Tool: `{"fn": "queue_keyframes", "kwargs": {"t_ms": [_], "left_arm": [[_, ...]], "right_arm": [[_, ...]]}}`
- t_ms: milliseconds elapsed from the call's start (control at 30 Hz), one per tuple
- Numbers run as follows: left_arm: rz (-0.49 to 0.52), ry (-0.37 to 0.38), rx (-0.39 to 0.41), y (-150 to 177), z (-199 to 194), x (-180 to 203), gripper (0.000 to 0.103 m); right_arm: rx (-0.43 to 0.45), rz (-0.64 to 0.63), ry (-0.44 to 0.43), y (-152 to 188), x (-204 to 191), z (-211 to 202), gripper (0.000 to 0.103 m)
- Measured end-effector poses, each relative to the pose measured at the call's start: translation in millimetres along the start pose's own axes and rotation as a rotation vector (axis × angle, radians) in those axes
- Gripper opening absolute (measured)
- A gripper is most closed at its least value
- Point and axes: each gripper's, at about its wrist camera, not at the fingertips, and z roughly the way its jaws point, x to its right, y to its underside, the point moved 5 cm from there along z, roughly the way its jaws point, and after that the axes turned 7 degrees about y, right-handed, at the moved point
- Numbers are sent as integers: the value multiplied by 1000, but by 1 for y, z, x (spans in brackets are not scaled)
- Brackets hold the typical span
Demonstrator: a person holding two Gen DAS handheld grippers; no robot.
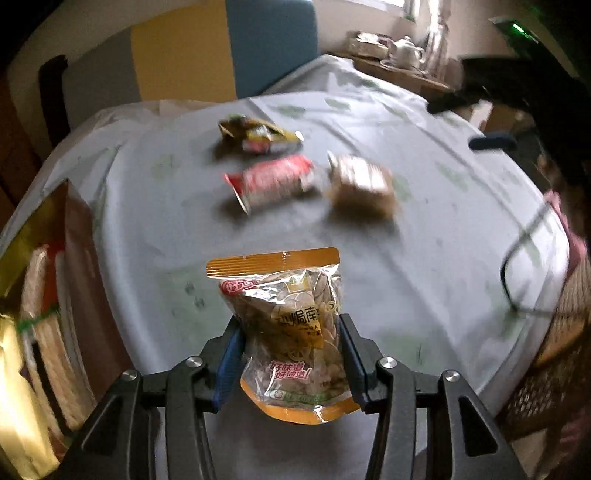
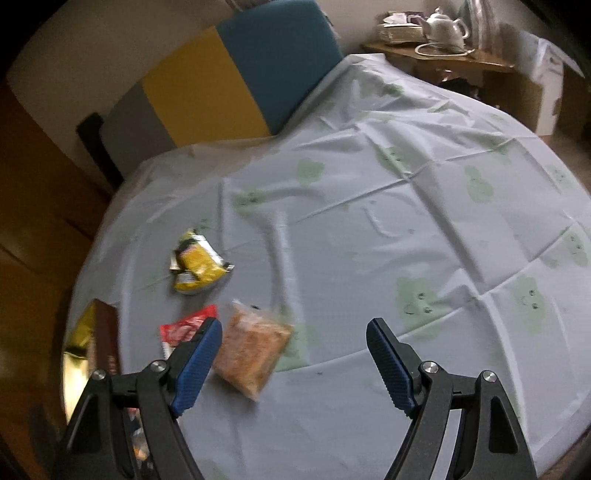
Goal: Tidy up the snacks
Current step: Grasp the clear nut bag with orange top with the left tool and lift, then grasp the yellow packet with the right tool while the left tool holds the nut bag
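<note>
My left gripper is shut on a clear seed packet with orange ends, held upright above the pale tablecloth. Beyond it lie a small heap of yellow packets, a red packet and a brown packet, all blurred. In the right wrist view my right gripper stands open and holds nothing. It hovers over the cloth, with the brown packet just inside its left finger, the red packet partly hidden behind that finger, and the yellow packets farther back.
A gold-lined box with snacks inside stands at the table's left edge, also showing as the box in the right wrist view. A pair of glasses lies at the right rim. A chair back and a side table with a teapot stand behind.
</note>
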Motion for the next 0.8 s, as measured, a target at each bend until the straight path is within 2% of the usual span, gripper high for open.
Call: {"fn": "queue_keyframes", "kwargs": {"t_ms": [33,233,400,600,800], "left_arm": [[5,9,50,5,-2,0,52],[72,0,129,19,2,3,54],[64,18,155,19,2,0,54],[60,23,176,23,-1,0,54],[62,40,190,24,-2,0,54]], "right_arm": [[-8,6,20,0,3,4,81],[-48,39,52,0,15,18,81],[-75,27,41,4,10,26,81],[-76,-46,76,10,-3,33,81],[-98,-125,-10,20,-33,30,81]]}}
